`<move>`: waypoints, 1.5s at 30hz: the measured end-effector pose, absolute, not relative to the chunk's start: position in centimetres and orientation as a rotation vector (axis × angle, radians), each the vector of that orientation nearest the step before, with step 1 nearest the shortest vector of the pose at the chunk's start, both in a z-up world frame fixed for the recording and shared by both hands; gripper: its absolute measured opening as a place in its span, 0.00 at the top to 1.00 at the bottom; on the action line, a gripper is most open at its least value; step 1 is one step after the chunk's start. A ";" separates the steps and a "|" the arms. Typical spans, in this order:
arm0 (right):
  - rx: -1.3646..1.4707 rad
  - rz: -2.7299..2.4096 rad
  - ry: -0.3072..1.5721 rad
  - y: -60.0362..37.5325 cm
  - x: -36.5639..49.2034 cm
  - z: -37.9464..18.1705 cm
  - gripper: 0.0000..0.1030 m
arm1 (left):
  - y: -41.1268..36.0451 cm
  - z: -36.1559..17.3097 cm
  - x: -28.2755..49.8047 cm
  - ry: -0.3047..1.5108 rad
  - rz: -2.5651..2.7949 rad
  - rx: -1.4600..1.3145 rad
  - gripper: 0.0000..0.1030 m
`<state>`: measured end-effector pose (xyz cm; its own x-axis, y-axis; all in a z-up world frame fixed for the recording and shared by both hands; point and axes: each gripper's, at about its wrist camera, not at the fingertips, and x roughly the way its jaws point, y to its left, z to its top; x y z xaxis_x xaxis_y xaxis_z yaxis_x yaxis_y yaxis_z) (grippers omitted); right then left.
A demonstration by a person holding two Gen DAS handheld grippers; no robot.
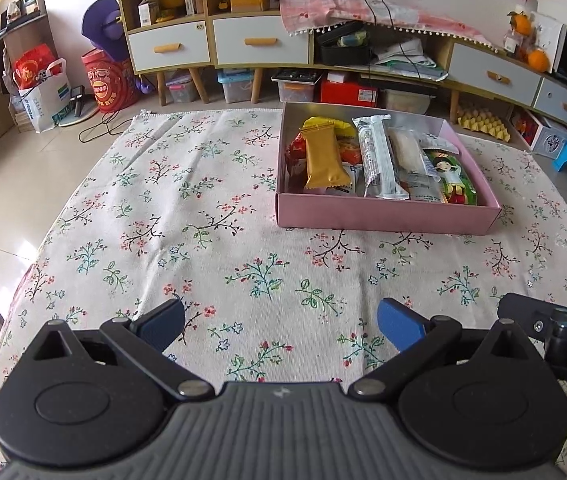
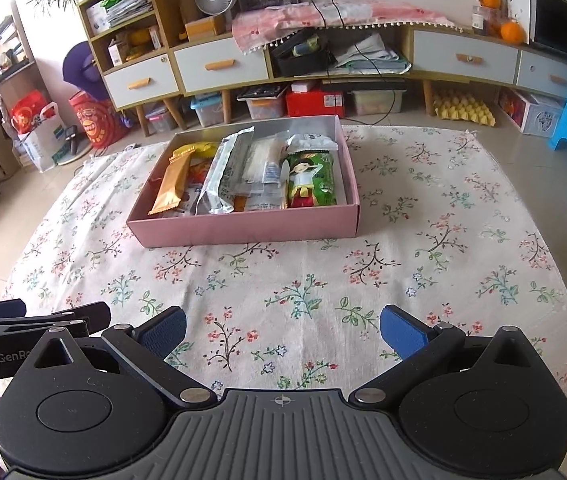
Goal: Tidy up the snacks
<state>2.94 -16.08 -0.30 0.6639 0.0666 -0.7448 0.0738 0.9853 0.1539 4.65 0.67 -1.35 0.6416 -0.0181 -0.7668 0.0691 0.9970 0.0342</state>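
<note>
Left tongs (image 1: 281, 330) spread wide, nothing between the pads. Right tongs (image 2: 283, 330) likewise wide and bare. Both tilt down over the floral cloth (image 1: 203, 216) on the tabletop, on the near side of the pink box (image 2: 243, 228), well apart from it. The snacks (image 2: 243, 168) all lie inside the box. Right view alone shows the box's right wall; each view catches the other tongs at its edge.

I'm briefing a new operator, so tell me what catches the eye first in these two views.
The pink box packed with snacks stands out, past the middle of the floral cloth; a gold packet lies at its left, a green one at its right. Near the camera, the left gripper and right gripper hang open and empty over bare cloth.
</note>
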 end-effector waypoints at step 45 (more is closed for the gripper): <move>0.177 -0.014 0.866 -16.0 2.8 -0.7 0.00 | 0.6 -1.1 4.6 0.877 -0.064 0.069 0.00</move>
